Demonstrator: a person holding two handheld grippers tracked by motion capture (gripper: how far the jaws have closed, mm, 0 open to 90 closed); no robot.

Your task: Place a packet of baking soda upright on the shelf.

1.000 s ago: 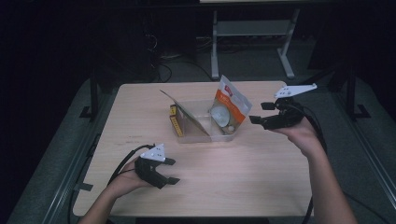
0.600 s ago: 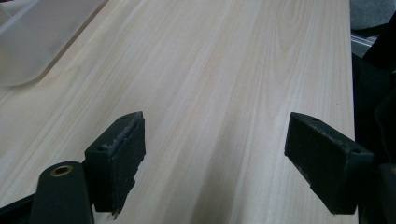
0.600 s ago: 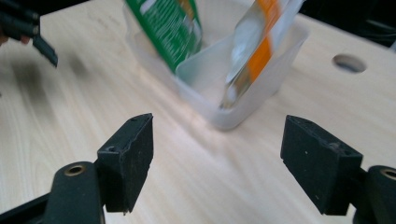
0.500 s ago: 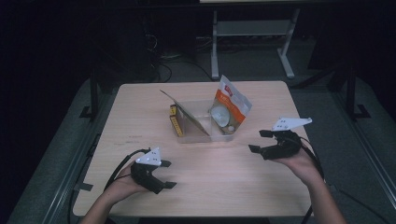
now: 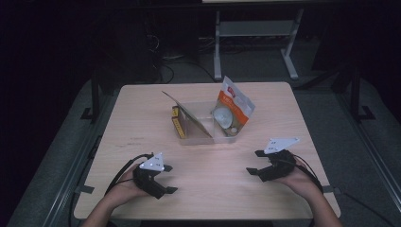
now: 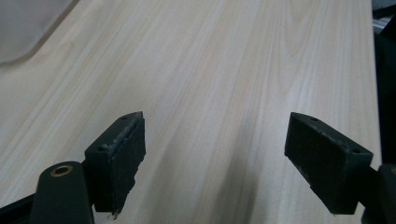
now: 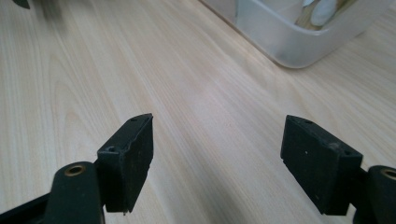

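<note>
right gripper (image 5: 257, 163): jaws wide, empty, low over table (image 5: 142, 118) | left gripper (image 5: 163, 182): jaws wide after just opening, empty | clear box (image 5: 203, 125): table centre, beyond both, long axis across | snack bag (image 5: 235, 106) at its right end, nearer right gripper

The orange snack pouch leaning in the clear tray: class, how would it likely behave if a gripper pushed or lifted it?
The orange snack pouch stands propped on the clear tray rim, so a push would probably tip it. It looks thin and crinkly: likely light, floppy, perhaps slippery.
</note>
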